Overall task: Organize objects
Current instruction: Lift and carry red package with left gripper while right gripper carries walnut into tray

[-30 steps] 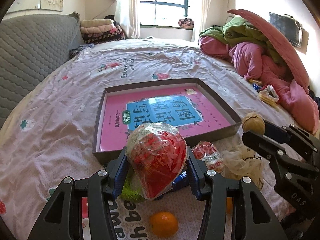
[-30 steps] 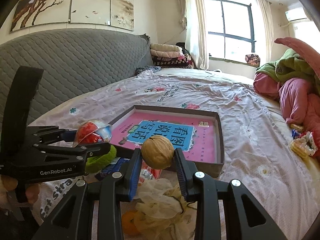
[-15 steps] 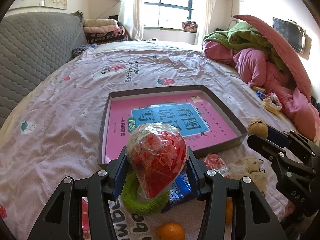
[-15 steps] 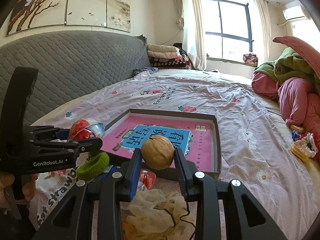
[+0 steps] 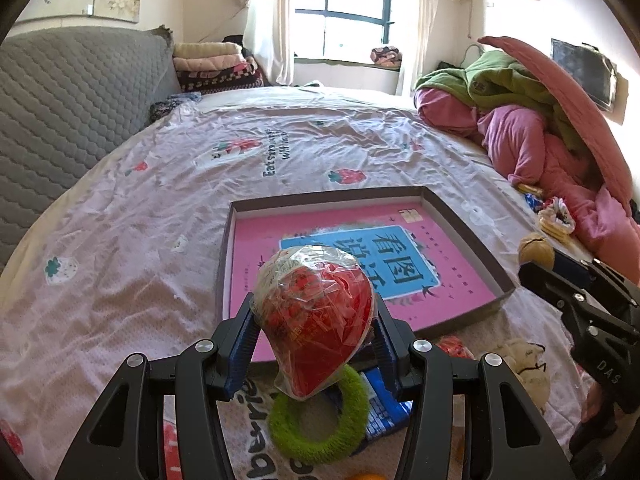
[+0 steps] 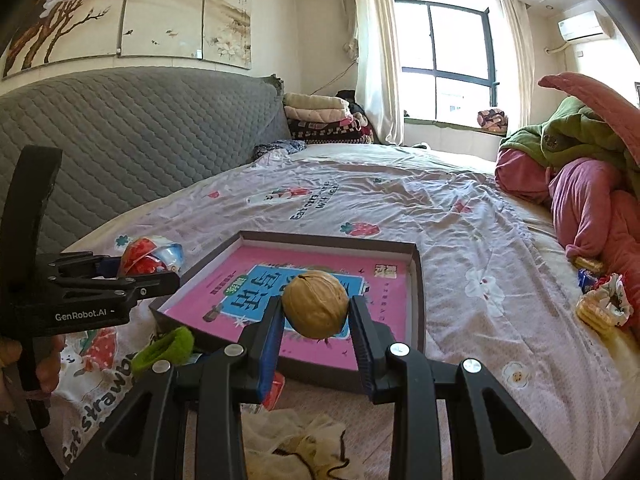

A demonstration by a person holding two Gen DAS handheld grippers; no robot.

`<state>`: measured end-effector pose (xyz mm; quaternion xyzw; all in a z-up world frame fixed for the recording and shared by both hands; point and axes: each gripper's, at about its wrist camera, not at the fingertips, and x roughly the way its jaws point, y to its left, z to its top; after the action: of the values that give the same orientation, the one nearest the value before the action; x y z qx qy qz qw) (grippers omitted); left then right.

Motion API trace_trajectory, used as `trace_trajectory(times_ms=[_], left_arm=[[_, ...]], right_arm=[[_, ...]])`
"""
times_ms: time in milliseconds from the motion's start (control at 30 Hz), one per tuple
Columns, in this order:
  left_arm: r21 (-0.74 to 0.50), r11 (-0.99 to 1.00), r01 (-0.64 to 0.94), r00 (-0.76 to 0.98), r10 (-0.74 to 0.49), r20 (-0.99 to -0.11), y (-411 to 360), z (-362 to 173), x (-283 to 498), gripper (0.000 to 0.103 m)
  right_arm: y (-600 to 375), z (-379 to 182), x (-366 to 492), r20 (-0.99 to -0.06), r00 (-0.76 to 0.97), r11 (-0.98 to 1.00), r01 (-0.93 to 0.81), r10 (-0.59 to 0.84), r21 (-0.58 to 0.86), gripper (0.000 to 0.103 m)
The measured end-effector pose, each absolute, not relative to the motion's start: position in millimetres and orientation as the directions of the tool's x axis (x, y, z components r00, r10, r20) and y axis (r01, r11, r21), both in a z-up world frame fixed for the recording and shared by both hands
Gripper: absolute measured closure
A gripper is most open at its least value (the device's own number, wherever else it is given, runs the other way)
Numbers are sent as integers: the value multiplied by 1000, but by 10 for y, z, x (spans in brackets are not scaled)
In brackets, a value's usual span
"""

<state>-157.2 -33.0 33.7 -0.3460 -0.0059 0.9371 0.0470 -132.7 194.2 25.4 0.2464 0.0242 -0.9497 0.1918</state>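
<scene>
- Left wrist view: 1 left gripper (image 5: 314, 322), its jaws clamped on 1 red heart-shaped packet (image 5: 316, 320) wrapped in clear film, held above the near edge of 1 shallow box (image 5: 468, 236) on the bed (image 5: 120, 240).
- The box holds 1 pink book (image 5: 448, 280) lying flat.
- Only this view shows, below the packet, the whole of 1 green fuzzy ring (image 5: 320, 428), 1 blue packet (image 5: 382, 408) and what may be an orange (image 5: 366, 476) at the bottom edge.
- Right wrist view: 1 right gripper (image 6: 316, 322), jaws clamped on 1 walnut (image 6: 314, 304), held over the box's near part.
- Only this view shows 1 hand (image 6: 44, 364) on the left gripper's handle and 1 cream mesh bag (image 6: 296, 436).
</scene>
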Motion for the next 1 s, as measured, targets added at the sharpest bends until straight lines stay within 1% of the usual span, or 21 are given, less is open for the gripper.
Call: trace_trajectory(times_ms=[567,1000], left_arm=[[-37,-998,-51,-761,62,-646,-442,335,-1796,49],[-49,-998,-35,-743,59,-667,-577,260,-2091,49]], right_arm=[[1995,384,-1587,-456,-829,-933,361,-324,5,69],[2029,339,-1897,-482,-825,-936,351,-294,-29,69]])
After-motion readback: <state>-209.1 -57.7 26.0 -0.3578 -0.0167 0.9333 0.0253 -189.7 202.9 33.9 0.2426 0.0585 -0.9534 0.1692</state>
